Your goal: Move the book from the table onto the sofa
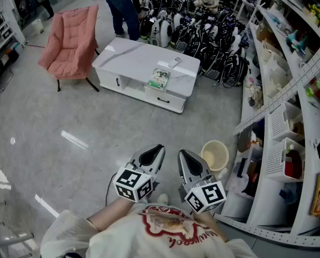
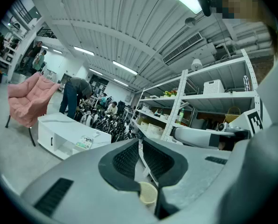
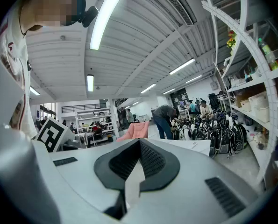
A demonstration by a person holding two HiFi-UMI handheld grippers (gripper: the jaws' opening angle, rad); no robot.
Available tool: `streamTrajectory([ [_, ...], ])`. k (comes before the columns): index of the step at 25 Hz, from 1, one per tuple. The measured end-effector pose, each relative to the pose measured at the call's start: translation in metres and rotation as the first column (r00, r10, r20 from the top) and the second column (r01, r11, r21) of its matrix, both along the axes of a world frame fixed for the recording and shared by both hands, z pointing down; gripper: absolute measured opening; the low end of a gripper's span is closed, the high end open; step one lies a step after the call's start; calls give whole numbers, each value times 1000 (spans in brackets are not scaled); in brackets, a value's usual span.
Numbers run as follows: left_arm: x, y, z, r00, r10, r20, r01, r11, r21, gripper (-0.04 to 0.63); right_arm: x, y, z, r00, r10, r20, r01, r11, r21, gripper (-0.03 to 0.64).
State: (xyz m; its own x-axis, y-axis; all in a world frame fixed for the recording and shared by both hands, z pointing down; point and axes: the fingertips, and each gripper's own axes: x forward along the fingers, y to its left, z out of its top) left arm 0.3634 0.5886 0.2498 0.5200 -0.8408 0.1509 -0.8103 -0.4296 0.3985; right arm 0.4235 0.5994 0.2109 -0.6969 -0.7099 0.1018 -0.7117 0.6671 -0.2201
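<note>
— Looking for the book (image 1: pixel 160 79)?

— Lying flat near the front edge of the low white bench (image 1: pixel 122 55), across the floor and well apart from both grippers. Sitting just right of the pink sofa (image 1: pixel 71 42).

— Handling how?

— Probably feeling light and thin, sliding easily on a glossy cover, and sagging if pinched by one corner. Worth pinching deep along the spine side, or nudging it past the bench edge first.

— And the fingers?

— Holding the left gripper (image 1: pixel 156 149) and right gripper (image 1: pixel 183 154) low by the chest, fingers pressing together on each, clamping nothing.
</note>
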Motion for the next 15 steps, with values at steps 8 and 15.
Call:
streamTrajectory([
  [8,-11,-1,5,1000,-2,-19,1,1000,-14,32,-12,3,3,1000,-7,-10,7,1000,-8,0],
  [15,-28,1,3,1000,16,-13,-16,1000,-3,32,-33,8,0,1000,-12,-17,13,999,31,0],
])
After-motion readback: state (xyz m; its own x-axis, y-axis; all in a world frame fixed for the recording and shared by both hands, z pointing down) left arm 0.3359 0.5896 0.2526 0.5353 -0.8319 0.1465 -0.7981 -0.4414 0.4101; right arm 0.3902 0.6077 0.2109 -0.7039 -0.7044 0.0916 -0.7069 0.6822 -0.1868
